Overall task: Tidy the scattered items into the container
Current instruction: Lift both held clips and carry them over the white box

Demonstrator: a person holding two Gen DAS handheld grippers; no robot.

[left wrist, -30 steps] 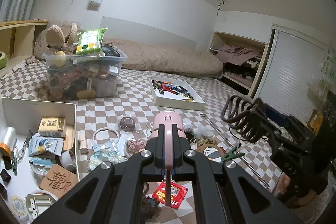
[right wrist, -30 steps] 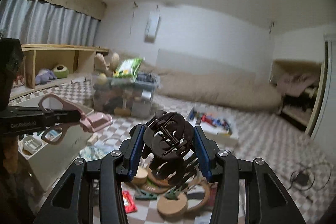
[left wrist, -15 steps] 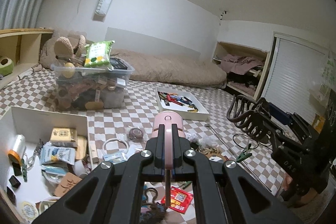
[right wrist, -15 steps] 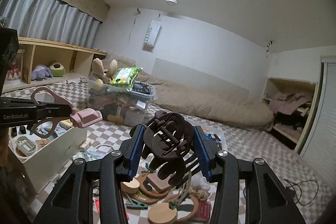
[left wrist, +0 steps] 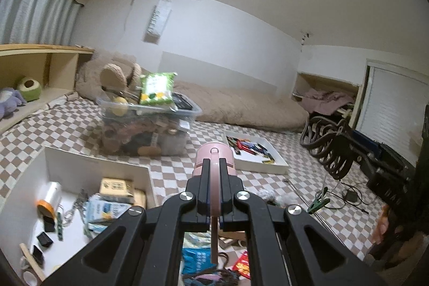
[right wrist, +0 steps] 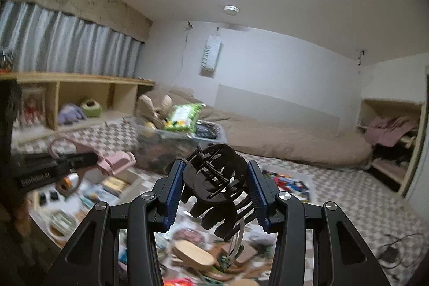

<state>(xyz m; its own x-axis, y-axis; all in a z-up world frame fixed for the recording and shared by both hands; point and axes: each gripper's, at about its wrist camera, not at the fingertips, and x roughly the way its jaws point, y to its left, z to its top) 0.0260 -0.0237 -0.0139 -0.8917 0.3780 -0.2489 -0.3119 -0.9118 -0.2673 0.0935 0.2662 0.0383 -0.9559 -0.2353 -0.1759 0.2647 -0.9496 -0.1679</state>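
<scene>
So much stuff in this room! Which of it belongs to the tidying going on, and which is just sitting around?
Part of the job:
- pink tool clamped in the left hand-held gripper
- black hair claw clamped in the right hand-held gripper
- white box, already part filled
- clutter on the floor

Just lying about:
- clear bin
- tray of pens
- bedding
- wooden shelf

I see the checkered floor (left wrist: 80,130) carrying a white open box (left wrist: 96,165) at left, a clear storage bin (left wrist: 150,130) behind it, a shallow white tray (left wrist: 257,154), a beige mattress (left wrist: 241,106) along the wall, and loose clutter (right wrist: 193,253) nearest me.
</scene>
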